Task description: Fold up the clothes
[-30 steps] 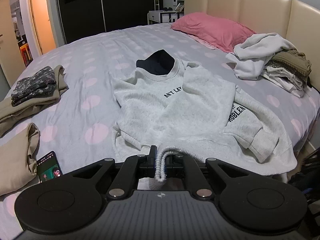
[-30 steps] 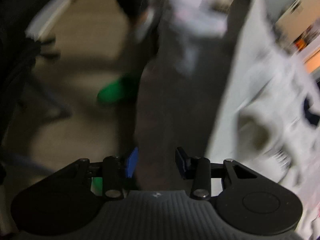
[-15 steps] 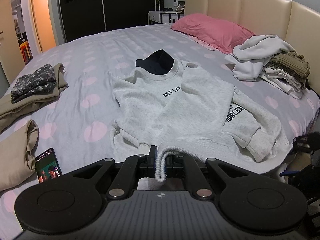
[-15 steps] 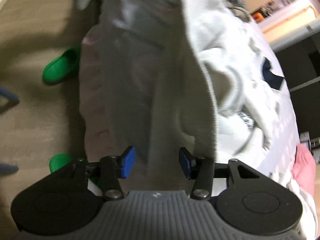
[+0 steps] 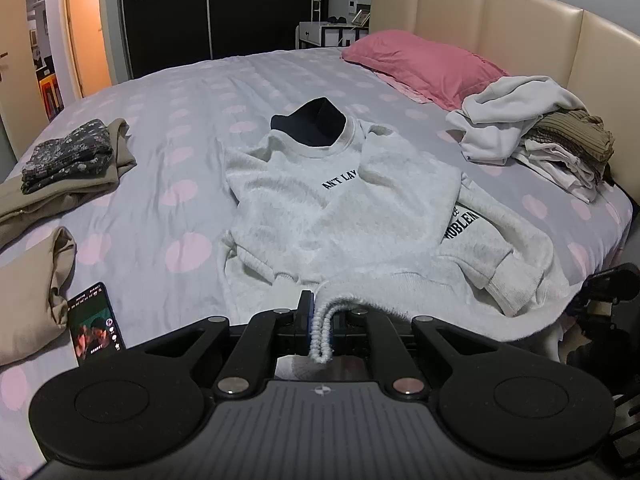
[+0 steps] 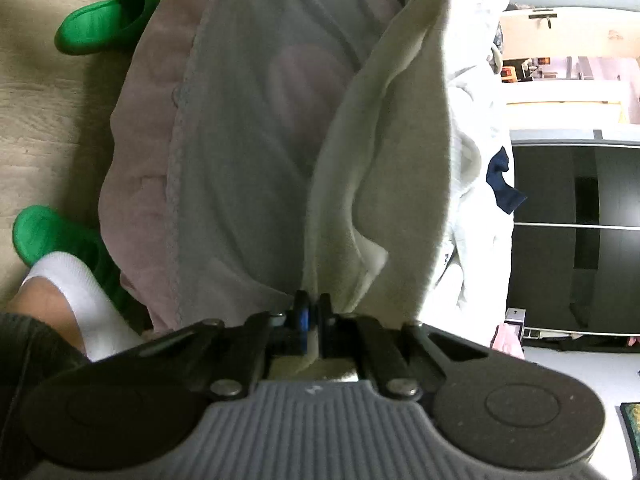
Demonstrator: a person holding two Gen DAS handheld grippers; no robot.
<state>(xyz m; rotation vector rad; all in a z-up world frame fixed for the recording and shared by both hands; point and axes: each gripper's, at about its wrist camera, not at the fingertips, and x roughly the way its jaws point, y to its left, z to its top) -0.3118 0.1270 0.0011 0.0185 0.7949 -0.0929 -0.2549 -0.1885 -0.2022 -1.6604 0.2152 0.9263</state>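
A light grey sweatshirt [image 5: 340, 208] with black lettering lies face up on the bed, sleeves folded over its front and its hem hanging over the near edge. My left gripper [image 5: 320, 320] is shut on the ribbed hem at the bed's near edge. My right gripper [image 6: 313, 312] is shut on the sweatshirt's hanging edge [image 6: 384, 184] beside the bed's side. A dark navy garment [image 5: 308, 124] lies under the collar.
A phone [image 5: 94, 324] lies at the near left beside a beige garment [image 5: 28, 292]. Folded clothes [image 5: 68, 156] sit at the left. A clothes pile [image 5: 532, 128] and a pink pillow [image 5: 420, 64] lie by the headboard. Green slippers [image 6: 100, 20] are on the floor.
My right gripper swung from the floor side to the sweatshirt's hanging edge and closed on it. My left gripper kept its hold on the hem.
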